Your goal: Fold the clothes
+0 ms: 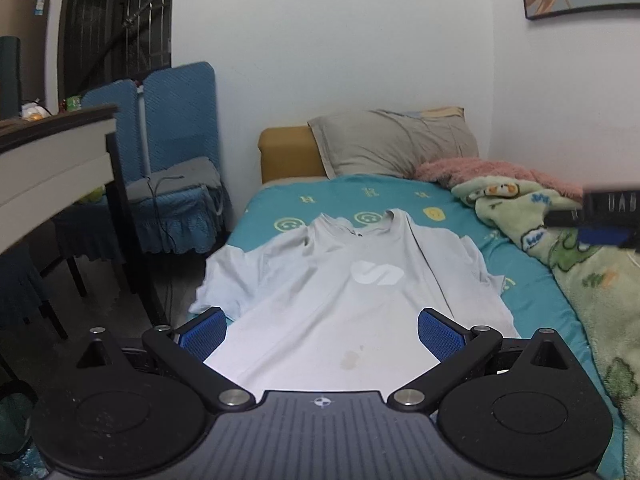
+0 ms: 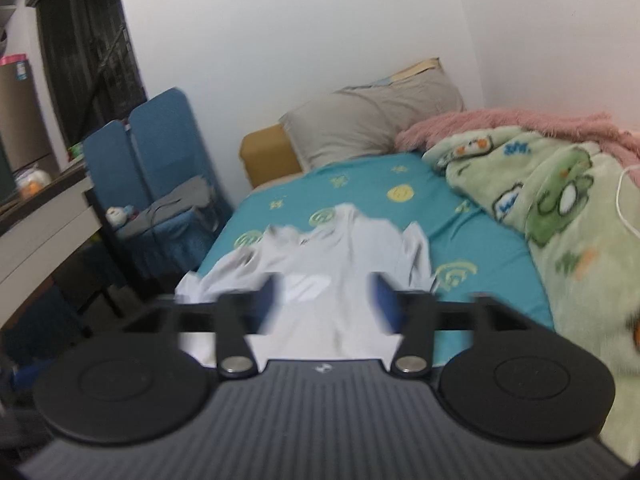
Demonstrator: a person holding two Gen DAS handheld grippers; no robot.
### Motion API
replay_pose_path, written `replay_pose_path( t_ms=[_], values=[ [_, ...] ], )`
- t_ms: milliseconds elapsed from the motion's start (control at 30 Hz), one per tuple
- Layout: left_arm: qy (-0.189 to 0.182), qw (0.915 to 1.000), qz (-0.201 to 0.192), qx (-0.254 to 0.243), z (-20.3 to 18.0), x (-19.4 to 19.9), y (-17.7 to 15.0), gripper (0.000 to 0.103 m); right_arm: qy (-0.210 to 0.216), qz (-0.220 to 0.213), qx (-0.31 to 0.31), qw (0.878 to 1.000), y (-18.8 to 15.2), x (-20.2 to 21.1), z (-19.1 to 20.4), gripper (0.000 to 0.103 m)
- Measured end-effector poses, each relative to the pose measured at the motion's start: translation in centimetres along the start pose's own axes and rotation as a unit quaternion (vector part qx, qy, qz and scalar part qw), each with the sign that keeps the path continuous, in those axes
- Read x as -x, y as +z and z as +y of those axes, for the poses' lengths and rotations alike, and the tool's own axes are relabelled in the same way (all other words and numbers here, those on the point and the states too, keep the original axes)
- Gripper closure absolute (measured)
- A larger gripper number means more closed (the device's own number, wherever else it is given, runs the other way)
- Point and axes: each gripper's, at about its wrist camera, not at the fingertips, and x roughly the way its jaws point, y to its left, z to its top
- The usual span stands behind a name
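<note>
Lying flat: soft white T-shirt (image 1: 340,292) | smooth teal sheet (image 1: 528,300) | left claw (image 1: 322,336), right claw (image 2: 324,304) spread, empty

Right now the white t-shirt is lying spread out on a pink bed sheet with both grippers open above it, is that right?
Not quite: the sheet is teal with yellow smiley prints, not pink, as the left wrist view shows. The pink thing is a fluffy blanket by the pillow. The white t-shirt does lie spread out, and the left gripper and right gripper have open jaws.
</note>
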Motion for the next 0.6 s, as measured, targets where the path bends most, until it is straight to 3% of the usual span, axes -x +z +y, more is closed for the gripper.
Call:
replay_pose_path(
  t_ms=[33, 133, 267, 400, 600],
  values=[
    [-0.003, 1.0, 0.004, 0.003, -0.2, -1.0, -0.2, 0.0, 0.005, -0.012, -0.006, 1.0, 0.6, -0.8, -0.6, 0.006],
    [-0.01, 0.9997, 0.018, 0.015, -0.3, -3.9, -1.5, 0.0, 0.02, -0.027, -0.028, 0.999, 2.2, -4.0, -3.0, 0.007],
    [-0.02, 0.9979, 0.047, 0.041, 0.6, -7.0, -3.3, 0.0, 0.03, 0.0, -0.111, 0.993, 2.6, -10.7, -8.0, 0.007],
    [-0.032, 0.9941, 0.069, 0.078, 1.7, -9.2, -4.3, 0.0, 0.01, 0.031, -0.173, 0.984, 1.3, -17.1, -12.9, 0.008],
    [-0.049, 0.9894, 0.081, 0.11, 2.2, -12.3, -5.4, 0.0, -0.024, 0.073, -0.179, 0.981, -1.8, -23.7, -15.8, 0.008]
  ],
)
